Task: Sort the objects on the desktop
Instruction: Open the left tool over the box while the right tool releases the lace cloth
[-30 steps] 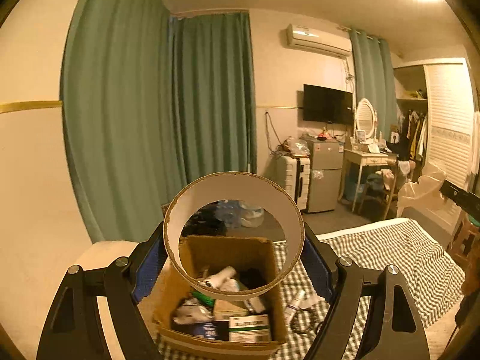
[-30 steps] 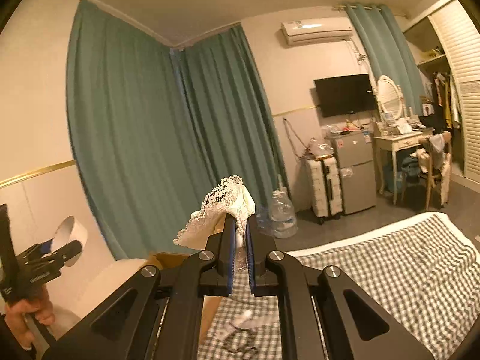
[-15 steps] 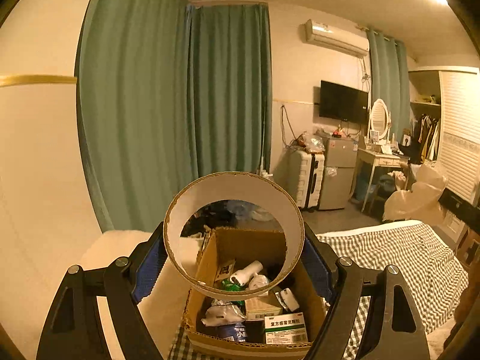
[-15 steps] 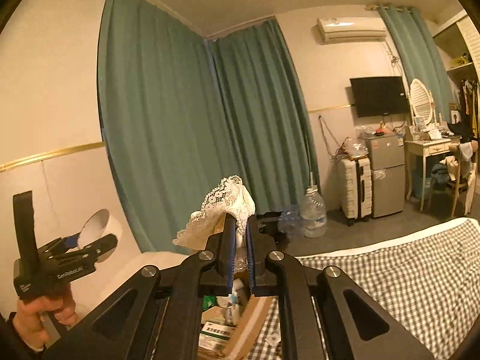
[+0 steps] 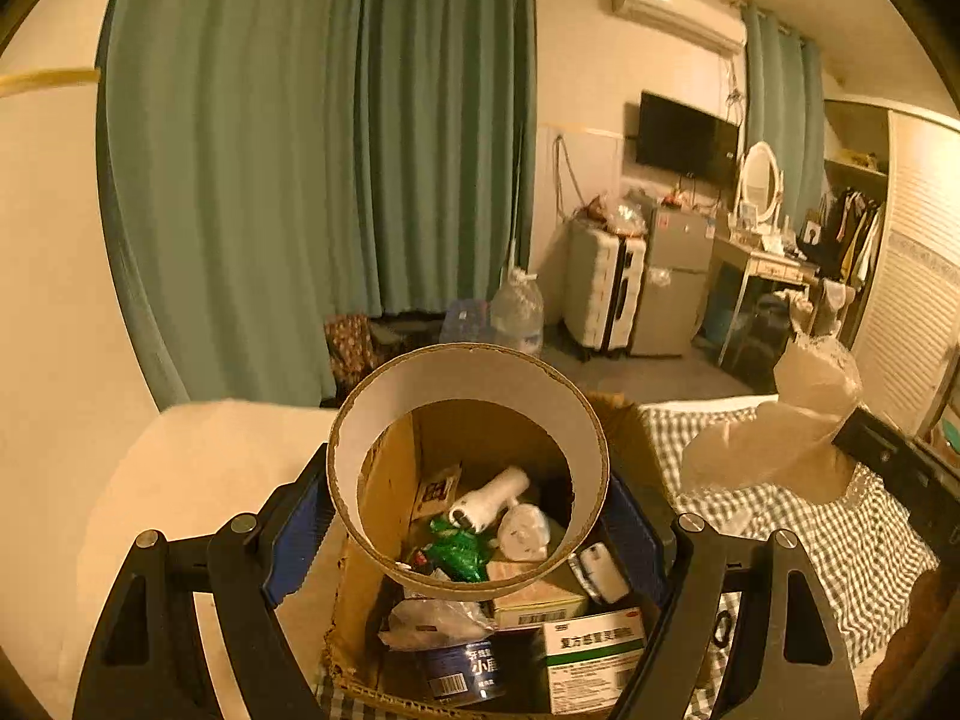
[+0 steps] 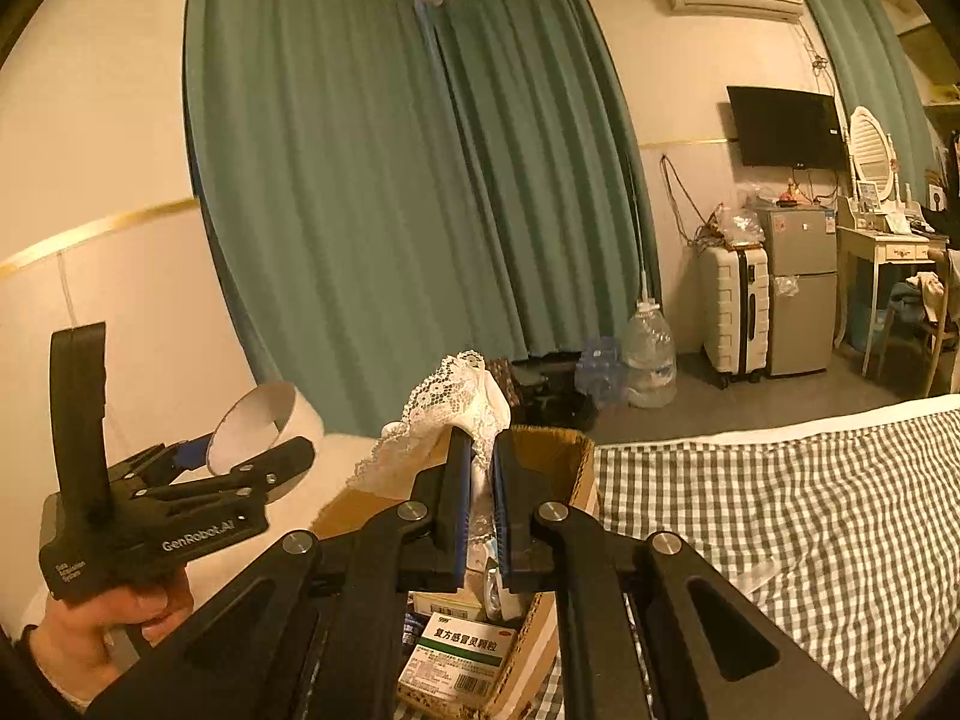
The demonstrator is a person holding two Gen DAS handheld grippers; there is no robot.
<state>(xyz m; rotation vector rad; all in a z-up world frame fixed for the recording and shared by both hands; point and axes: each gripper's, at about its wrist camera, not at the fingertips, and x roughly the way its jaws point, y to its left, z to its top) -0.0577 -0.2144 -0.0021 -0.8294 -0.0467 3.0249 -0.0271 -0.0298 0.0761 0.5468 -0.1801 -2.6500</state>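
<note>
On the checked bedspread (image 6: pixel 780 510), a cardboard box (image 5: pixel 384 516) was seen; a tape roll (image 5: pixel 468 468) was clamped by the left gripper (image 5: pixel 468 510), lace cloth (image 6: pixel 456 414) by the right gripper (image 6: pixel 478 516).

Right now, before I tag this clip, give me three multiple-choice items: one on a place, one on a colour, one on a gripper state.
1. Where is the cardboard ring?
A. between the left gripper fingers, above the cardboard box
B. on the bedspread
C. on the floor

2. What colour are the curtains?
A. red
B. teal green
C. white

3. How is the right gripper?
A. wide open, empty
B. out of view
C. shut on the lace cloth

Answers: 1 A, the fingers flank the ring over the box; 2 B, both views; 3 C, jaws pinch the lace.
</note>
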